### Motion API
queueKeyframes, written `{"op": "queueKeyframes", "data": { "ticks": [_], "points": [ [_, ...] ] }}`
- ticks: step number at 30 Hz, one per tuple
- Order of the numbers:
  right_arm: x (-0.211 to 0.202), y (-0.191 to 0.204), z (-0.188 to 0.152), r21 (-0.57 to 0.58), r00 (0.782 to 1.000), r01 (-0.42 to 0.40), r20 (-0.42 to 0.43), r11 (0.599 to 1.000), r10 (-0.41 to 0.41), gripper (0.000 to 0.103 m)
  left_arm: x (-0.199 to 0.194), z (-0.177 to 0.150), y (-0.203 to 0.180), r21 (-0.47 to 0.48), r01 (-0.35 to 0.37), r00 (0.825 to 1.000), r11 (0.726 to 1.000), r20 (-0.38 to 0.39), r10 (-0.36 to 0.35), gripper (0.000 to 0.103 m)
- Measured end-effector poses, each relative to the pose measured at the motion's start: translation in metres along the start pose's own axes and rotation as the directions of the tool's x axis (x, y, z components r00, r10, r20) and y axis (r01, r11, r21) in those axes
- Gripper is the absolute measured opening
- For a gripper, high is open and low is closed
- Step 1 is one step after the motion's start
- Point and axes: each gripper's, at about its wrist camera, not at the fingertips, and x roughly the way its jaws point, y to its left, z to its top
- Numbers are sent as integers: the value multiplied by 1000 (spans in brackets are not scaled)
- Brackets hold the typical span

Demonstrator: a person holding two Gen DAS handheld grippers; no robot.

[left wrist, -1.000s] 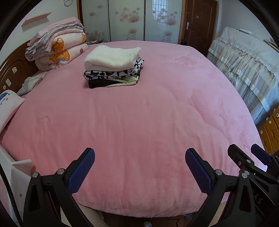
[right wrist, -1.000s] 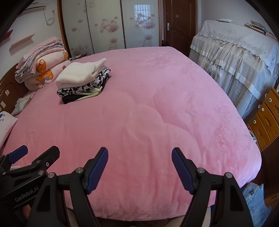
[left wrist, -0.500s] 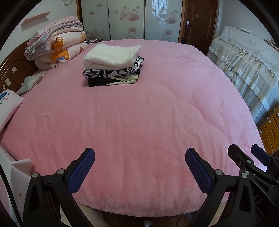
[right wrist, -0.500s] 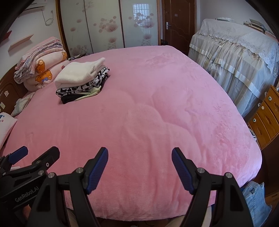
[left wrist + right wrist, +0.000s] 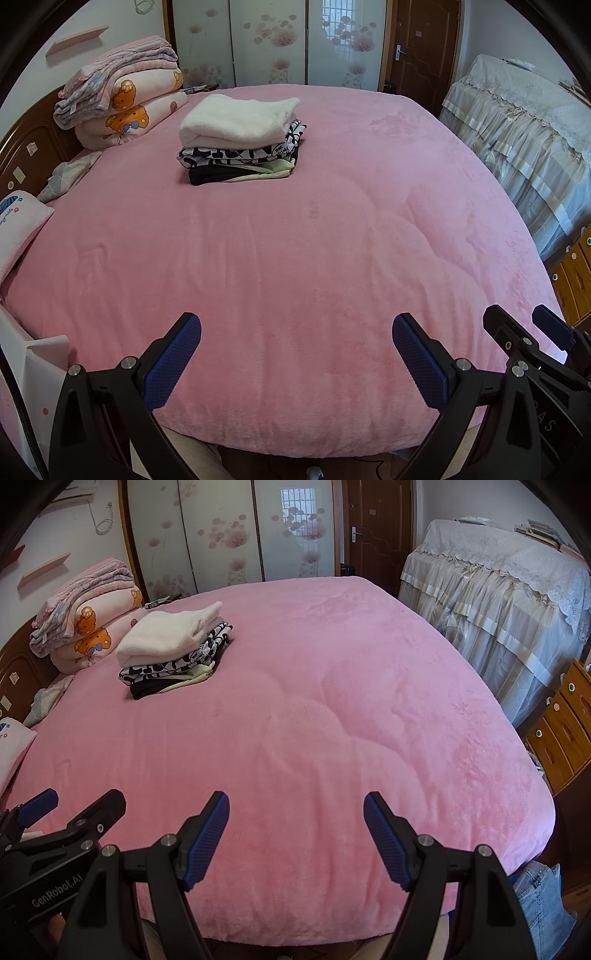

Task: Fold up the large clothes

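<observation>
A stack of folded clothes (image 5: 240,140), white fleece on top, black-and-white print and black and pale green items below, lies on the far left part of the pink bed cover (image 5: 295,258); it also shows in the right wrist view (image 5: 173,650). My left gripper (image 5: 295,354) is open and empty above the bed's near edge. My right gripper (image 5: 295,830) is open and empty beside it, also at the near edge. Each gripper shows at the edge of the other's view.
Folded quilts (image 5: 122,96) are piled at the headboard on the left. A pillow (image 5: 18,225) lies at the left edge. A lace-covered piece of furniture (image 5: 498,602) and wooden drawers (image 5: 565,723) stand to the right. Blue jeans (image 5: 539,908) hang low at right.
Both views have shifted slightly; the clothes stack sits a touch lower in the frames. Both grippers stay open and empty.
</observation>
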Motion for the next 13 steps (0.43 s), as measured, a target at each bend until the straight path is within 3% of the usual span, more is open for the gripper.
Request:
{"op": "queueKeyframes", "data": {
  "ticks": [13],
  "points": [
    [0, 1, -1, 1, 1000, 1, 0, 1000, -1, 76, -2, -4, 0, -2, -3, 1000, 1000, -11, 3, 102]
  ]
}}
